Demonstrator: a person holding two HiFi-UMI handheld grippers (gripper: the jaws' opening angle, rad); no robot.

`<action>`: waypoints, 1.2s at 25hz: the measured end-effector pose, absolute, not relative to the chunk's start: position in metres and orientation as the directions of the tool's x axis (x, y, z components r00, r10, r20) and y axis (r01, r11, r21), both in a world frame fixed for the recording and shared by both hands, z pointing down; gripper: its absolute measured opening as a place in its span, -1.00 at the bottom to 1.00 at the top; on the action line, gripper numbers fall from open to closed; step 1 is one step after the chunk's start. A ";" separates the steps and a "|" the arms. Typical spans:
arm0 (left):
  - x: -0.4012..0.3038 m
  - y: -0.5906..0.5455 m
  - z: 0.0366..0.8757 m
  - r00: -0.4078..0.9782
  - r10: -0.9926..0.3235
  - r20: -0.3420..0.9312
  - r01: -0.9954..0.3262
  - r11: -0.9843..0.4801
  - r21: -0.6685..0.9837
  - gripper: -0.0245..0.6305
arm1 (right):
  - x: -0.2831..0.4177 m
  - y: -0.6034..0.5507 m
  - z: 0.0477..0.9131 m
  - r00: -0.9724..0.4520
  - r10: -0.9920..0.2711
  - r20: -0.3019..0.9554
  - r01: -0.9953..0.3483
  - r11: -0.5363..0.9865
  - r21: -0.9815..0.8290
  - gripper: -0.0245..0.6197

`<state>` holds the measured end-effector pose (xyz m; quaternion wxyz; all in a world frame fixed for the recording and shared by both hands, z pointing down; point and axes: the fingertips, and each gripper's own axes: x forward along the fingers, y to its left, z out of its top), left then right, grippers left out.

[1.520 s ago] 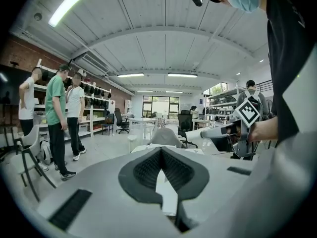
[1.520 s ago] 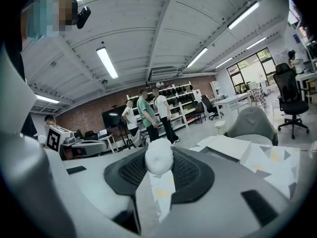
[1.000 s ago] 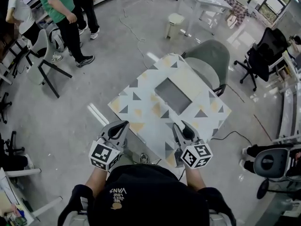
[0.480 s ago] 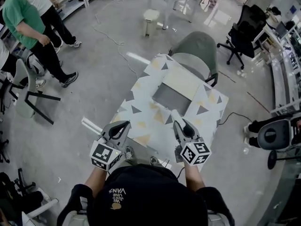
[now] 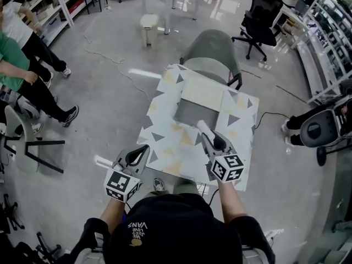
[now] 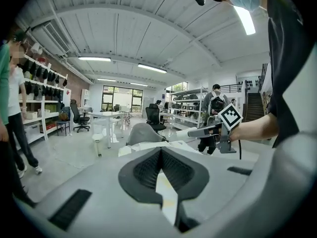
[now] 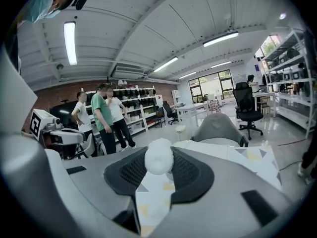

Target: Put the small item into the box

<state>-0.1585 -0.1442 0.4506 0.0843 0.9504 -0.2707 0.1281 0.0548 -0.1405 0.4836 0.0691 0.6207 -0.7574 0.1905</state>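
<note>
The box stands in front of me with its triangle-patterned flaps spread flat and a grey inside. My right gripper reaches over the near flap, shut on a small white fluffy ball. In the right gripper view the ball sits pinched between the dark pads of the right gripper. My left gripper hangs off the box's near left corner, over the floor. In the left gripper view the left gripper has its pads meeting at the tips with nothing between them.
A grey chair stands right behind the box. A black office chair and a white bin are farther back. People stand at the left near a tipped chair. A cable runs along the floor at the right.
My view has swung, so the box now sits more centred and farther off. The right gripper has reached forward over the near flap with the ball. The left gripper stays low at the left.
</note>
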 end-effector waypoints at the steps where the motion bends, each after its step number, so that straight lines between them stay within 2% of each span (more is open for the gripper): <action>1: -0.157 -0.146 0.453 0.826 -0.481 0.293 -0.525 -0.846 0.093 -0.91 | 0.058 -0.143 0.487 -0.213 -0.913 0.348 -0.969 0.152 -0.195 -0.53; 9: -0.134 -0.168 0.465 0.839 -0.449 0.307 -0.500 -0.859 0.110 -0.91 | 0.084 -0.178 0.526 -0.218 -0.875 0.431 -0.975 0.173 -0.141 -0.53; 18: -0.103 -0.200 0.478 0.820 -0.480 0.310 -0.540 -0.828 0.147 -0.91 | 0.106 -0.230 0.573 -0.286 -0.805 0.519 -0.958 0.251 -0.139 -0.53; 30: -0.077 -0.230 0.496 0.779 -0.518 0.353 -0.599 -0.781 0.175 -0.91 | 0.114 -0.288 0.638 -0.383 -0.649 0.657 -0.914 0.371 -0.166 -0.53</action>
